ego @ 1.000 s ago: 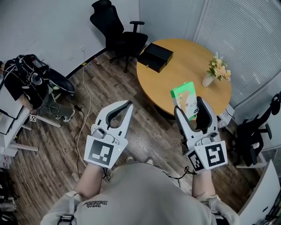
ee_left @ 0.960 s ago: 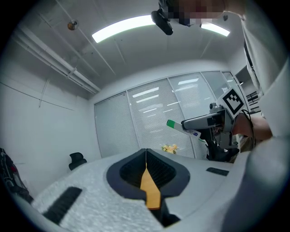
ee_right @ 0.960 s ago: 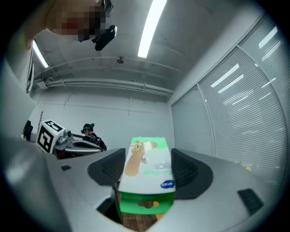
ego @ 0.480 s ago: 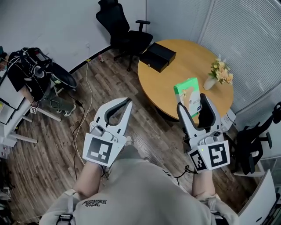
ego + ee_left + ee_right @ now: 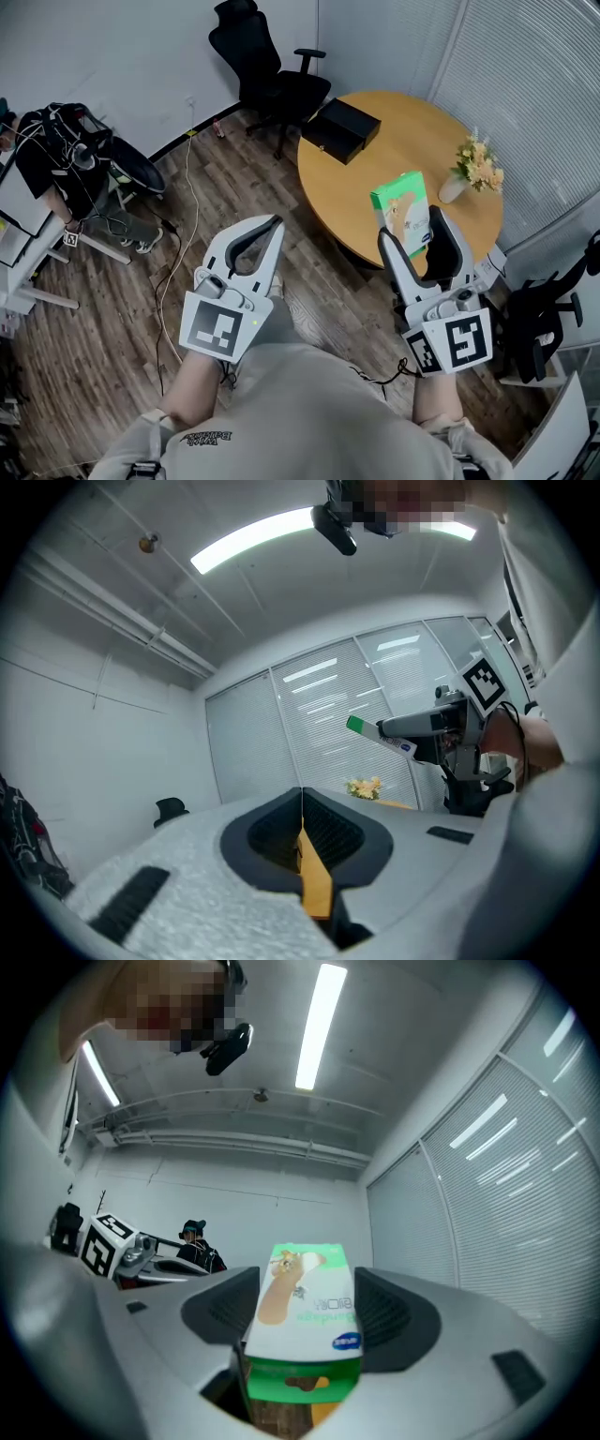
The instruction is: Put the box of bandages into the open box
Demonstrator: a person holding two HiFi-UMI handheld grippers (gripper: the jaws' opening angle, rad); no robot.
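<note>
Green-and-white bandage box is pinched between our right fingers, over the tabletop edge; the black box lies well beyond them. Our left fingers are pressed together, empty.

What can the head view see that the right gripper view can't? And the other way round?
Only the head view shows the round table, the black box and the flowers on it, and the wooden floor. Only the right gripper view shows the ceiling lights and a person in dark clothes far off. Both show the box of bandages held between the fingers of the right gripper, and the left gripper, which is shut with nothing in it.
</note>
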